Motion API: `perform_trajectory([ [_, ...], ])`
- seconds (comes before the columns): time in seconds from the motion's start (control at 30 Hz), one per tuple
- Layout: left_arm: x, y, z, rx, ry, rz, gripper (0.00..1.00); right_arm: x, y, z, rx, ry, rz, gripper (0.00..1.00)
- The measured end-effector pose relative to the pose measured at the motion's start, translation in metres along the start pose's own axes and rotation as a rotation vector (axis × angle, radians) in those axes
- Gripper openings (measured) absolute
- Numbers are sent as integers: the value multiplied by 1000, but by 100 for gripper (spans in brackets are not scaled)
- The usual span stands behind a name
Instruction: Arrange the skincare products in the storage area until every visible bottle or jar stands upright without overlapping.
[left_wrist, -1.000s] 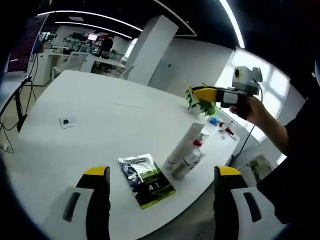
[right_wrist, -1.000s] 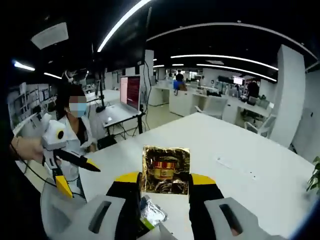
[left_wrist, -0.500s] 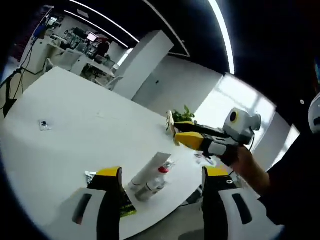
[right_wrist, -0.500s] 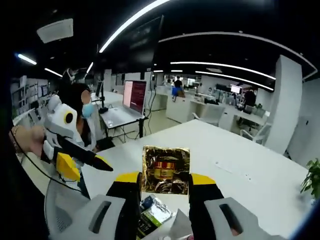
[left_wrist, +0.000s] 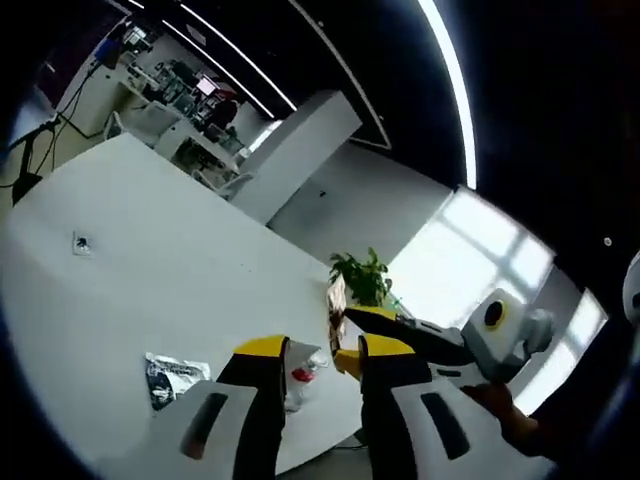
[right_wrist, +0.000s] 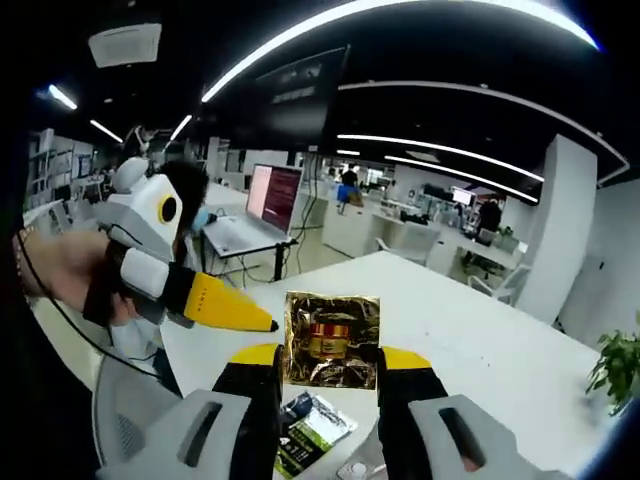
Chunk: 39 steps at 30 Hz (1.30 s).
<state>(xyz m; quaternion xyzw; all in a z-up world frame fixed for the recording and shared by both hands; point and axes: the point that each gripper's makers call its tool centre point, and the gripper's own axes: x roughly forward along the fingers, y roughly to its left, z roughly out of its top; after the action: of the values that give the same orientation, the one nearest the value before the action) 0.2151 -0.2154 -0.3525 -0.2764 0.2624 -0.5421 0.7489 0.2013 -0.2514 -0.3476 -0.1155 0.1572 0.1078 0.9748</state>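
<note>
Clearly the right claw (right_wrist: 330, 362) pinches a gold foil packet (right_wrist: 331, 340) (label unreadable), while the left claw (left_wrist: 322, 352) stands narrowly parted.

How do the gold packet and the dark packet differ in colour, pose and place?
The gold packet is shiny gold foil; the dark packet is black with green. The gold packet is held upright, clamped in the right hand-held gripper; the dark packet lies flat on the white table. Both are flat printed sachets.

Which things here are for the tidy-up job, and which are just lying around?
For the job:
gold packet, clamped in the right tool
small bottle lying on the table
dark sachet

Just lying about:
potted plant
laptop
</note>
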Motion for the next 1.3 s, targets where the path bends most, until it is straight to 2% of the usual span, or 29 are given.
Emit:
perform_trajectory([
  [0.13, 2, -5, -1, -44, -22, -4, 14, -2, 3, -2, -6, 1, -9, 30],
  [0.33, 1, -5, -5, -43, -38, 22, 6, -3, 6, -3, -19, 2, -15, 30],
  [0.6, -1, -8, -4, -45, -50, 26, 0, -4, 10, -2, -18, -3, -13, 30],
  [1.0, -5, -6, -3, -25, -47, 15, 0, -5, 15, -6, -22, 2, -8, 32],
  [1.3, -8, -3, -3, -63, -12, -10, 0, -5, 21, -15, -14, 27, 18, 35],
])
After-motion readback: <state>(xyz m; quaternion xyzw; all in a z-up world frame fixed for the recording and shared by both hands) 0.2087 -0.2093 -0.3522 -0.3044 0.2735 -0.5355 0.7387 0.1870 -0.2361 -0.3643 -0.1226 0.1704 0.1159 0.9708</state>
